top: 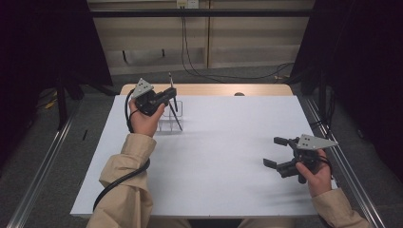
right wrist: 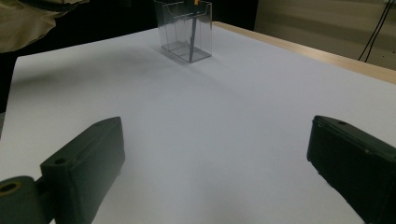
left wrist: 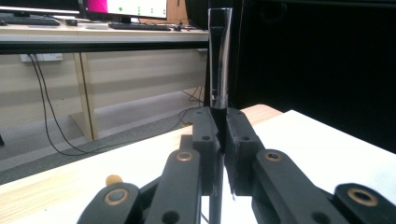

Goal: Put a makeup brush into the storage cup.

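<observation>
My left gripper point(top: 172, 94) is shut on a thin dark brush point(top: 174, 103) that stands nearly upright above a clear plastic box point(top: 167, 123) at the back left of the table. In the left gripper view the jaws press together on the dark handle, just under the brush's silver ferrule point(left wrist: 219, 60). Its lower end reaches down into the clear box point(right wrist: 184, 32), where the thin shaft point(right wrist: 192, 39) shows through the wall. My right gripper point(top: 274, 152) rests at the right side of the table, open, with nothing but bare sheet between its pads point(right wrist: 88, 158).
A white sheet point(top: 223, 142) covers most of the table, and a wooden strip point(top: 214, 89) shows along the far edge. Black curtains hang on both sides. Cables point(top: 228, 76) lie on the floor beyond the table.
</observation>
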